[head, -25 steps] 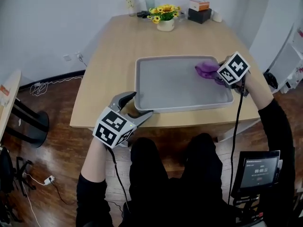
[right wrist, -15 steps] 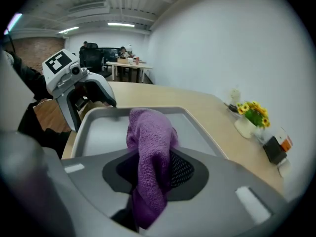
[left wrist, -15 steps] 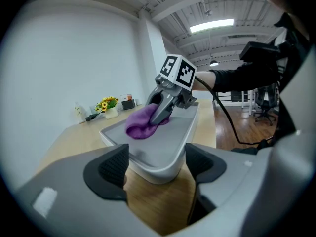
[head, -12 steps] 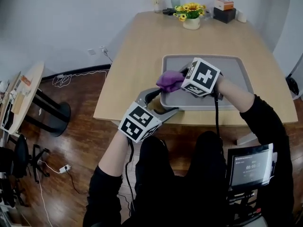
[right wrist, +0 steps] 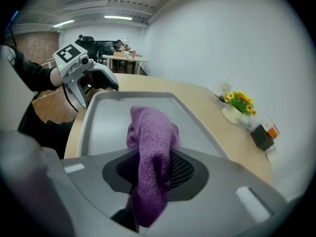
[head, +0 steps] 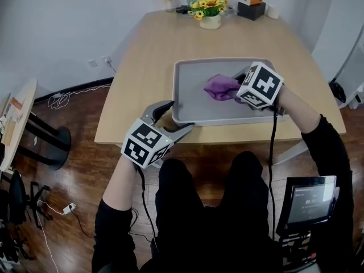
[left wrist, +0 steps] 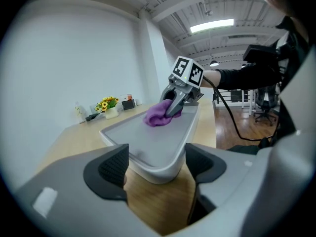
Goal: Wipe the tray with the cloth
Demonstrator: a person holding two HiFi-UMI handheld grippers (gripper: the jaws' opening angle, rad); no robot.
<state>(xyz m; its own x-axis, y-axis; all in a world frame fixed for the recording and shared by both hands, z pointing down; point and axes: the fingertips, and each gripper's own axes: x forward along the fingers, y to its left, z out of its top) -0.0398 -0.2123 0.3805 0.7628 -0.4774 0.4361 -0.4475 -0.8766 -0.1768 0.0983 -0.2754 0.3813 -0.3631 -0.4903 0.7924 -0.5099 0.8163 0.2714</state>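
My right gripper (head: 238,90), forearm reaching in from right, tilts steeply down over tray (head: 193,104) middle, pinching purple cloth (head: 219,87) resting on tray. My left gripper (head: 172,122), nearly level, clamps tray's near-left corner.

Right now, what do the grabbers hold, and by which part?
Right gripper: purple cloth, pinched at a bunched end. Left gripper: a corner of the tray sits between its jaws; whether they press is unclear.
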